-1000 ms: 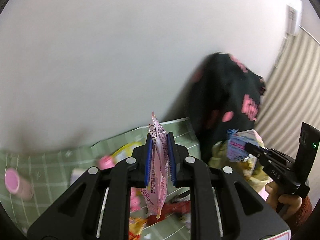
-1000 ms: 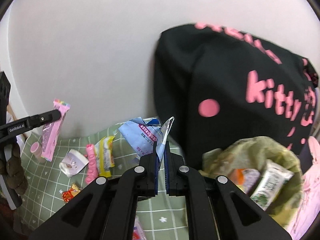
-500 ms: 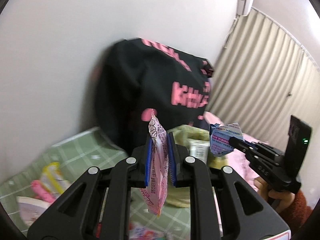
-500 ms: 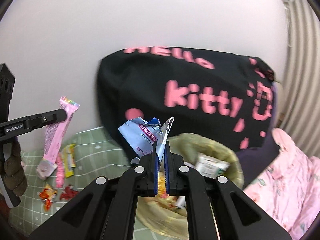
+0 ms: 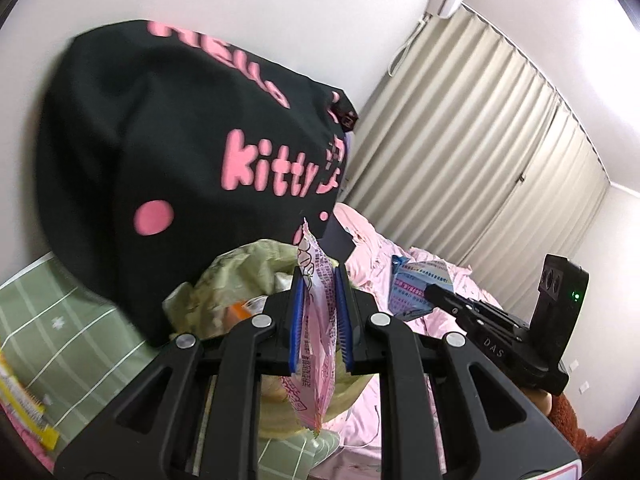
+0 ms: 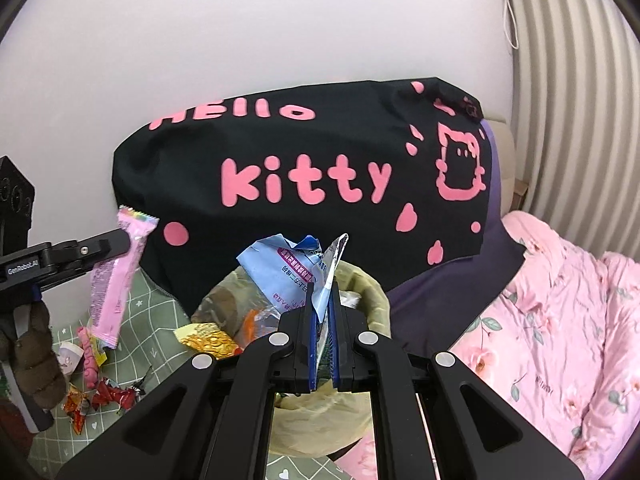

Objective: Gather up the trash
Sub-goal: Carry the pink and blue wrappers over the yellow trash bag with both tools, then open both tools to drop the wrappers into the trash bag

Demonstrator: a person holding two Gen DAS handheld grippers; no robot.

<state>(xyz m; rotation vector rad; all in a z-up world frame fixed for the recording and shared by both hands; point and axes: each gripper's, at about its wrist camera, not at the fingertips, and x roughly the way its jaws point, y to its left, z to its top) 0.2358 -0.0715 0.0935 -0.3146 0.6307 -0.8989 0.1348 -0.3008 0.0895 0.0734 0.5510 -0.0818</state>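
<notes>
Wrappers carried to trash bag [image 6: 372,292]: left gripper [image 5: 320,316] fingers clamped pink wrapper [image 5: 316,344], right gripper [image 6: 325,344] fingers clamped blue wrapper [image 6: 280,272], both above bag; next, release.

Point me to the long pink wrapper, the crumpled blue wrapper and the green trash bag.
Long pink wrapper [image 5: 316,320]: left wrist view, its middle between the pads.
Crumpled blue wrapper [image 6: 280,268]: right wrist view, its printed face.
Green trash bag [image 6: 372,292]: right wrist view, its right rim.
</notes>
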